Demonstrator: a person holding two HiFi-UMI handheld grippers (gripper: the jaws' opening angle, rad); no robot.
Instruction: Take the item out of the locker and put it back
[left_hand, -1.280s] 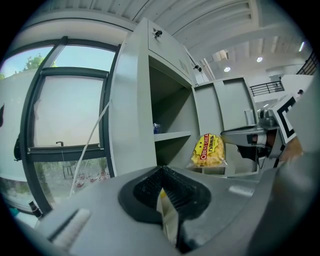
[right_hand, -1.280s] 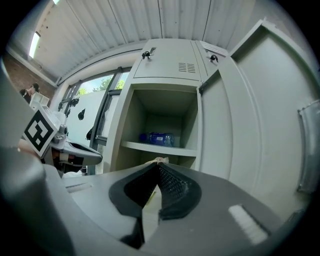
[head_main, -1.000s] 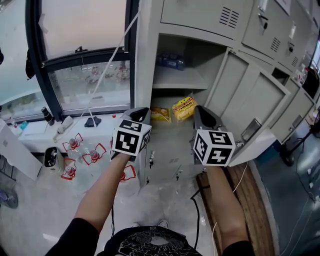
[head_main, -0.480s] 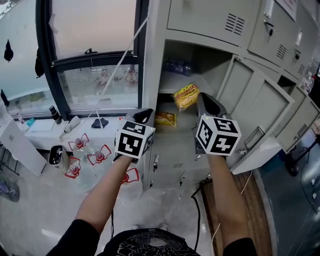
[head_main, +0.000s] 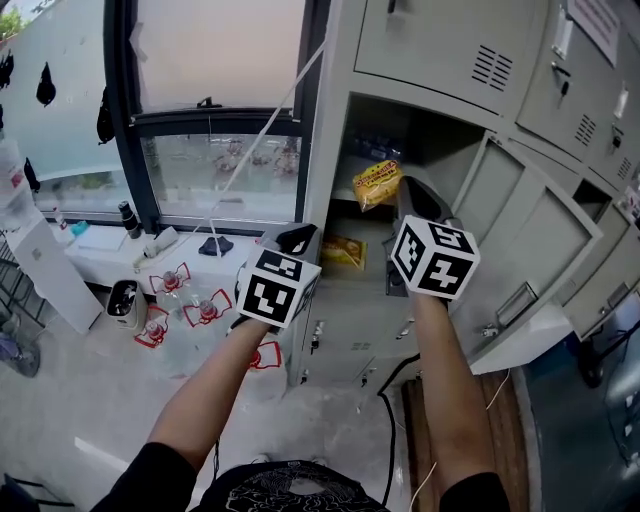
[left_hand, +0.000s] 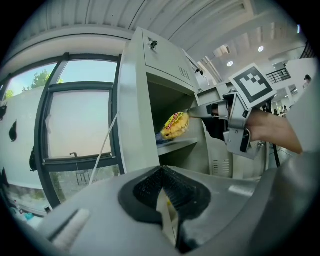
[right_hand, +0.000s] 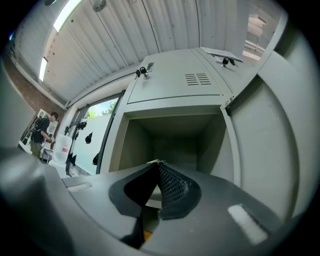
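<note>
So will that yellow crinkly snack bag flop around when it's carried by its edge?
Probably a bit: the yellow crinkly plastic snack bag dangles from the right gripper, pinched at one edge. It looks puffy, so likely light, and its contents may crush.

My left gripper (head_main: 298, 240) and right gripper (head_main: 400, 190) have smooth grey shells; each carries a white cube (head_main: 278, 288) printed with black square markers on every face I can see; the pads (left_hand: 147, 187) are black and finely ribbed, set in a dark rounded recess; a pale strip (left_hand: 70, 227) is let into the shell beside them; I wear short black sleeves (head_main: 150, 470) and a black shirt (head_main: 290, 487) with a white scribbled pattern.
</note>
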